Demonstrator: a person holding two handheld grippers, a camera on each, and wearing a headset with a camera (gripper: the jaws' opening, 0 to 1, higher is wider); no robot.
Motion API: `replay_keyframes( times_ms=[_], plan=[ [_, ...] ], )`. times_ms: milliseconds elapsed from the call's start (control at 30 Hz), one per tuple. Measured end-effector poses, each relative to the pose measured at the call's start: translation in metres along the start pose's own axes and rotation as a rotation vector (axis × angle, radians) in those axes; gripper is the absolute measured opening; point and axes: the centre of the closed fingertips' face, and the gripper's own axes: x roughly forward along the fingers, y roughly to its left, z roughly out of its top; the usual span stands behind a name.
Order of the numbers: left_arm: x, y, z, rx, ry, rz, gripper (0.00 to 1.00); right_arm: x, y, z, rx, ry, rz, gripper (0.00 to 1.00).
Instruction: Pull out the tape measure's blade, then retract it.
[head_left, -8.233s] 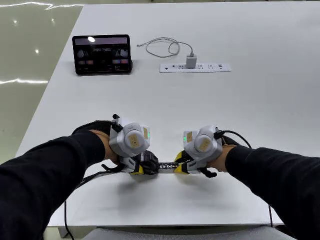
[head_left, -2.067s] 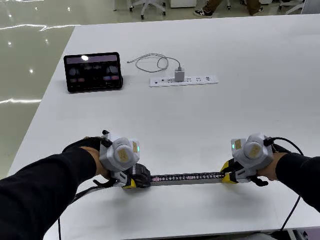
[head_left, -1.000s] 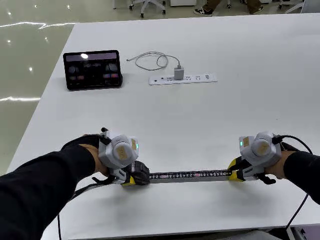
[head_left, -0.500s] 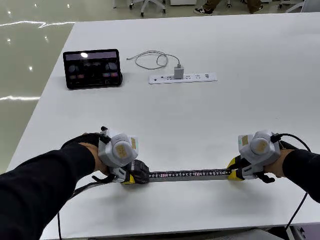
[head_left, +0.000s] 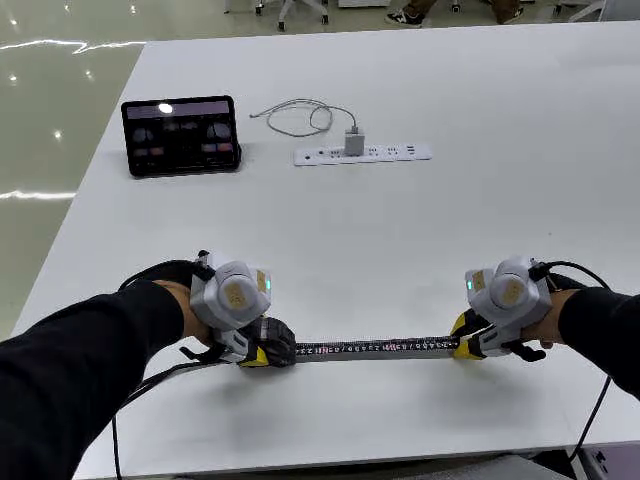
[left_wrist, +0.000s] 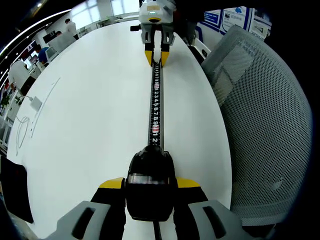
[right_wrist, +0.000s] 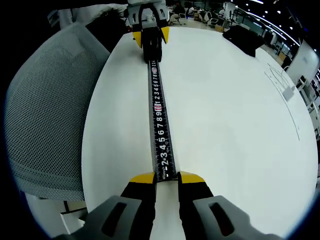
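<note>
The tape measure's black case (head_left: 273, 343) rests on the white table (head_left: 420, 240) near its front edge, with my left gripper (head_left: 256, 352) shut on it. In the left gripper view the case (left_wrist: 150, 182) sits between the yellow-tipped jaws of that gripper (left_wrist: 150, 184). The blade (head_left: 375, 348) lies drawn out to the right, flat along the table, with its numbers facing up. My right gripper (head_left: 461, 341) is shut on the blade's free end. In the right gripper view the blade (right_wrist: 159, 110) runs from that gripper (right_wrist: 167, 178) to the far case (right_wrist: 151, 47).
A tablet (head_left: 181, 135) stands at the back left. A white power strip (head_left: 362, 153) with a charger and a looped cable (head_left: 300, 118) lies behind the middle. A grey mesh chair (left_wrist: 265, 125) stands just off the table's front edge.
Since the earliest frame the right gripper has drawn the blade far out to the right while the left gripper held the case. Over the last second the blade's length looks unchanged.
</note>
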Motion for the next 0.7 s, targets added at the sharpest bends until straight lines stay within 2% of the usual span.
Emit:
replay_keyframes(
  times_ms=[33, 100, 167, 267, 333, 367, 467, 500, 600, 667, 700],
  plan=[
    [0.000, 0.000, 0.000, 0.002, 0.000, 0.000, 0.33, 0.000, 0.000, 0.001, -0.008, 0.000, -0.001, 0.13],
    [0.000, 0.000, 0.000, 0.004, 0.001, 0.001, 0.33, 0.000, 0.000, 0.003, -0.017, -0.005, -0.006, 0.22],
    [0.000, 0.000, 0.000, 0.002, -0.001, 0.002, 0.33, -0.001, 0.000, 0.007, -0.001, -0.015, -0.008, 0.29],
    [-0.001, 0.000, 0.001, 0.002, -0.013, 0.003, 0.33, -0.002, 0.001, 0.009, 0.032, -0.014, -0.003, 0.33],
    [-0.002, 0.000, 0.001, -0.007, -0.015, -0.003, 0.33, -0.004, 0.004, 0.010, 0.087, -0.012, 0.010, 0.39],
    [-0.003, 0.001, 0.001, -0.022, -0.020, 0.001, 0.33, -0.005, 0.010, 0.011, 0.129, -0.013, 0.040, 0.44],
    [-0.005, 0.002, 0.001, -0.035, -0.030, 0.018, 0.34, -0.005, 0.002, 0.010, 0.095, -0.011, -0.007, 0.48],
    [-0.005, 0.002, 0.000, -0.043, -0.034, 0.022, 0.35, -0.005, 0.003, 0.010, 0.102, -0.013, -0.008, 0.48],
    [-0.008, 0.004, -0.001, -0.088, -0.055, 0.030, 0.41, -0.008, 0.002, 0.011, 0.120, -0.025, -0.021, 0.53],
    [-0.011, 0.014, -0.003, -0.114, -0.064, 0.087, 0.56, -0.012, -0.001, 0.012, 0.138, -0.038, -0.034, 0.56],
    [-0.012, 0.015, -0.006, -0.157, -0.065, 0.086, 0.62, -0.014, -0.002, 0.011, 0.150, -0.043, -0.039, 0.57]
  ],
)
